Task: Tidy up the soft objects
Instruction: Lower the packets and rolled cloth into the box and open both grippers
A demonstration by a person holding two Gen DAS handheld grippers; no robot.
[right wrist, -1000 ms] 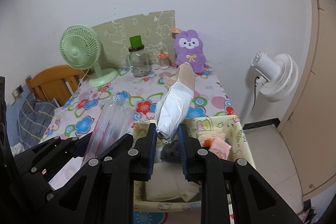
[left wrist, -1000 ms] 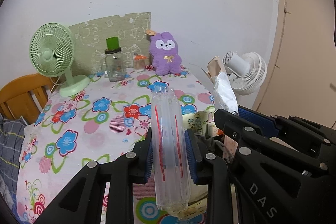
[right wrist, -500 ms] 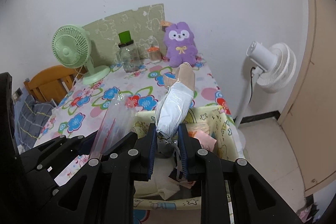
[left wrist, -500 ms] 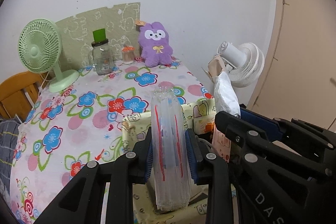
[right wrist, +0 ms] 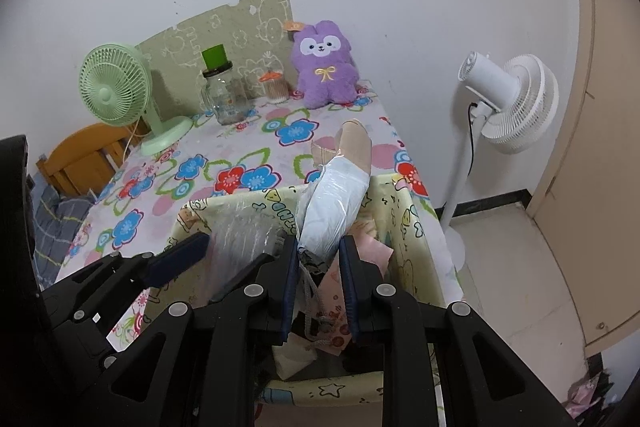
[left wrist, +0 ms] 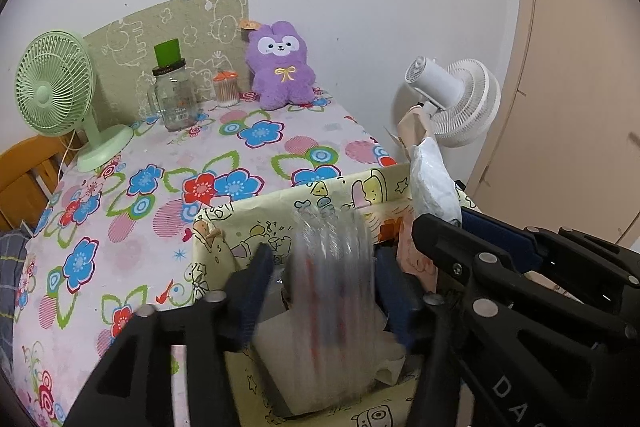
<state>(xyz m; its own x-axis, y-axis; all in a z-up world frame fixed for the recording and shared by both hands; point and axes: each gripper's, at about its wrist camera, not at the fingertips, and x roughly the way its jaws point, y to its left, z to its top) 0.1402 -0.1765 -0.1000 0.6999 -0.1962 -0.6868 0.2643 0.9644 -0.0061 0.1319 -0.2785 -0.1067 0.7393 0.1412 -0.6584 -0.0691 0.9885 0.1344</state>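
Observation:
My left gripper is open over the yellow cartoon-print fabric bin; a clear plastic packet with red stripes is blurred between its spread jaws, dropping into the bin. My right gripper is shut on a white plastic-wrapped pack with a beige end, held above the bin. The bin holds pink and white soft items. A purple plush bunny sits at the table's back by the wall.
The floral tablecloth table carries a green desk fan, a glass jar with a green lid and a small swab jar. A white standing fan and a beige door are on the right. A wooden chair stands at left.
Both grippers moved back from the table to over the bin. The left gripper's jaws opened and the clear packet slips down out of them. The right gripper still grips its pack.

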